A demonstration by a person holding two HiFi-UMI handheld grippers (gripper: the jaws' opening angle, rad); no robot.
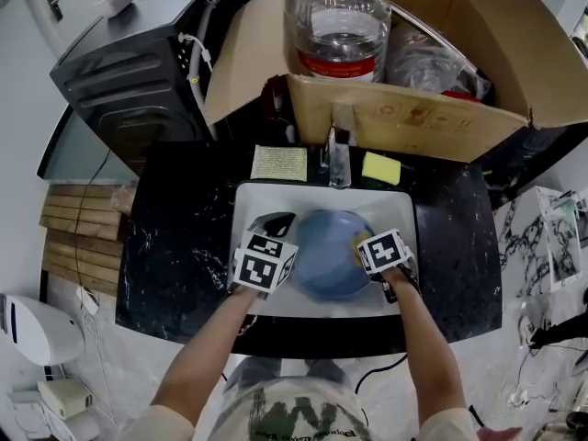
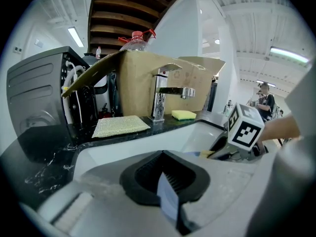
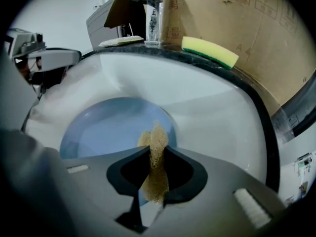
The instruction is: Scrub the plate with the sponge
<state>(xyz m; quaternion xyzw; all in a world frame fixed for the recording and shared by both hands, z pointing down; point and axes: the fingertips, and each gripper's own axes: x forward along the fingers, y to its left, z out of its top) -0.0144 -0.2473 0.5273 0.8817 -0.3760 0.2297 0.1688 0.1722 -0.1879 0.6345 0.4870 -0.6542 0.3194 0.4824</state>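
Note:
A round blue plate (image 1: 323,263) lies in the white sink (image 1: 250,200). My left gripper (image 1: 281,231) is at the plate's left edge, and in the left gripper view its jaws (image 2: 165,177) are shut on the thin blue rim (image 2: 168,201). My right gripper (image 1: 360,252) is over the plate's right side. In the right gripper view it (image 3: 156,158) is shut on a tan mesh sponge (image 3: 155,143), which pokes out over the plate (image 3: 103,127). I cannot tell whether the sponge touches the plate.
A yellow-green sponge (image 1: 380,167) and a pale scouring cloth (image 1: 279,163) lie on the black counter on either side of the chrome faucet (image 1: 338,159). Behind them stands a cardboard box (image 1: 413,118) with a big water bottle (image 1: 336,21). A dark appliance (image 1: 129,72) stands at back left.

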